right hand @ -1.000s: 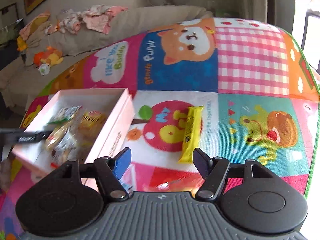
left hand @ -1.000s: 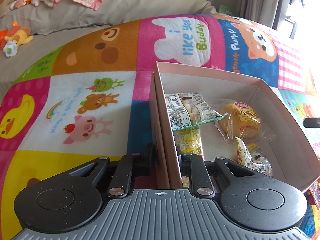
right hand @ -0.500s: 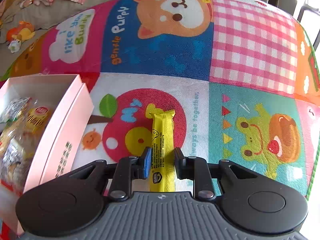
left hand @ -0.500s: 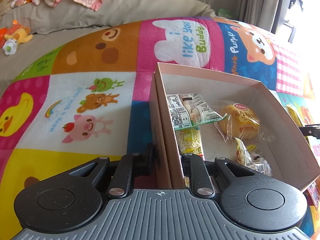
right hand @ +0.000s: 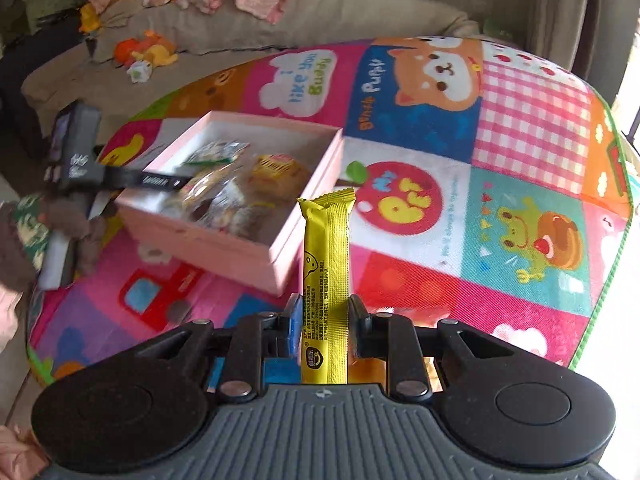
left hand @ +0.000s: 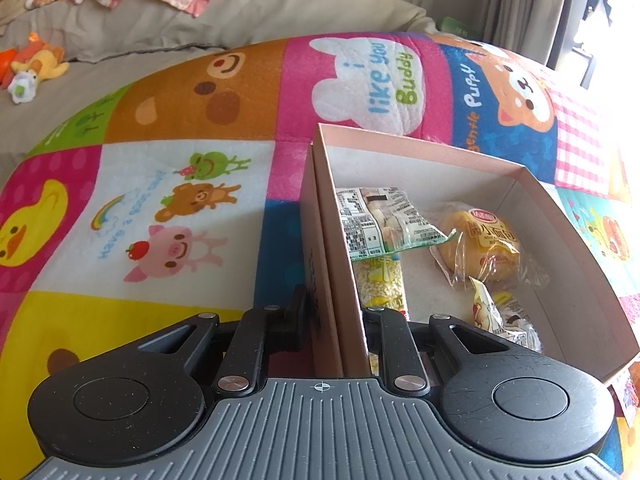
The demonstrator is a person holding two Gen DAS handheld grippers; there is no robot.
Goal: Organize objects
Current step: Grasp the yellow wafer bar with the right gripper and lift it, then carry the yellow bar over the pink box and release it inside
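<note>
Clamping yellow snack bar (right hand: 326, 264), right tool (right hand: 326, 320); left tool (left hand: 334, 316) pinching pink box (left hand: 568, 236) wall

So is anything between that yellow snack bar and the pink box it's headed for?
Nothing visible. The right gripper holds the yellow snack bar lifted off the mat, just short of the pink box. The box is open-topped, though snack packets already fill part of its floor.

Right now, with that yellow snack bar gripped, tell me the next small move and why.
Probably carry the yellow foil snack bar leftward over the open pink cardboard box. The right gripper is shut on it, lifted off the mat, while the left gripper clamps the box's wall, steadying it beside other wrapped snacks.
</note>
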